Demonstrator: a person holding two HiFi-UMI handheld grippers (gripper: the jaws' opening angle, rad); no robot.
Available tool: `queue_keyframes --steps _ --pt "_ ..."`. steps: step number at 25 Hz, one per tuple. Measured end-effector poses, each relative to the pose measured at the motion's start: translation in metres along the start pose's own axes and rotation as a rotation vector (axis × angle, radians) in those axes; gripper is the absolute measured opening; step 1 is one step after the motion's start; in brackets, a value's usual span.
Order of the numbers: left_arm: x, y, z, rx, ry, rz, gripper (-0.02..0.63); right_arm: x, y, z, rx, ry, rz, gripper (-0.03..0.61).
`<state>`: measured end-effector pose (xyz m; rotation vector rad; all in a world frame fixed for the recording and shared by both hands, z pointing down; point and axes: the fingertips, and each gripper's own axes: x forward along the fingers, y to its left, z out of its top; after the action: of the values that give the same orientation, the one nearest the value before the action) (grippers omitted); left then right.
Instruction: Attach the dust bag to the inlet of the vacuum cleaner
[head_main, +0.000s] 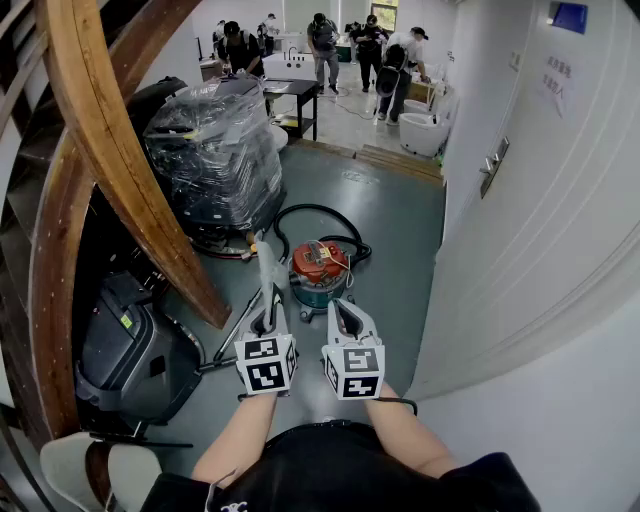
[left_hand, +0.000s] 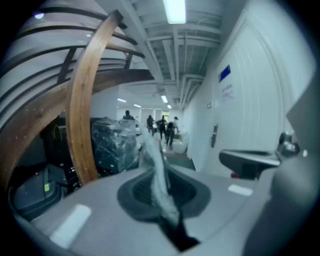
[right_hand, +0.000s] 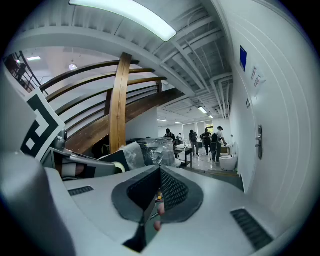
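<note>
In the head view the vacuum cleaner (head_main: 319, 272), red on top and teal below, stands on the grey floor with its black hose (head_main: 318, 214) looped behind it. My left gripper (head_main: 272, 297) is shut on a pale, translucent dust bag (head_main: 265, 262) that sticks up from its jaws, just left of the vacuum. The left gripper view shows the bag (left_hand: 156, 170) pinched between the pads of the left gripper (left_hand: 161, 186). My right gripper (head_main: 343, 306) hovers beside it, close to the vacuum, jaws shut with nothing in them. In its own view the right gripper (right_hand: 158, 194) shows only a thin slit.
A plastic-wrapped machine (head_main: 215, 160) stands behind the vacuum. A curved wooden beam (head_main: 120, 180) rises on the left, with a black machine (head_main: 130, 350) under it. A white wall with a door handle (head_main: 493, 165) runs along the right. People (head_main: 325, 45) stand far back.
</note>
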<state>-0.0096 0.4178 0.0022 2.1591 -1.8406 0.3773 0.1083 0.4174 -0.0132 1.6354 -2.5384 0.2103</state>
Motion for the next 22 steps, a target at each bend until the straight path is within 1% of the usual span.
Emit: queue_keyframes --steps 3,11,16,22 --pt "0.007 0.001 -0.003 -0.01 0.01 0.005 0.02 0.006 -0.001 -0.006 0.005 0.013 0.015 -0.002" --pt "0.029 0.003 -0.01 -0.029 0.028 0.046 0.021 0.018 -0.017 -0.011 0.038 0.0 0.05 -0.002" --pt "0.042 -0.004 -0.01 -0.031 0.032 0.062 0.021 0.025 -0.029 -0.016 0.039 0.015 0.066 -0.002" --pt "0.06 -0.01 -0.01 -0.034 0.051 0.057 0.021 0.036 -0.042 -0.024 0.047 0.041 0.067 -0.002"
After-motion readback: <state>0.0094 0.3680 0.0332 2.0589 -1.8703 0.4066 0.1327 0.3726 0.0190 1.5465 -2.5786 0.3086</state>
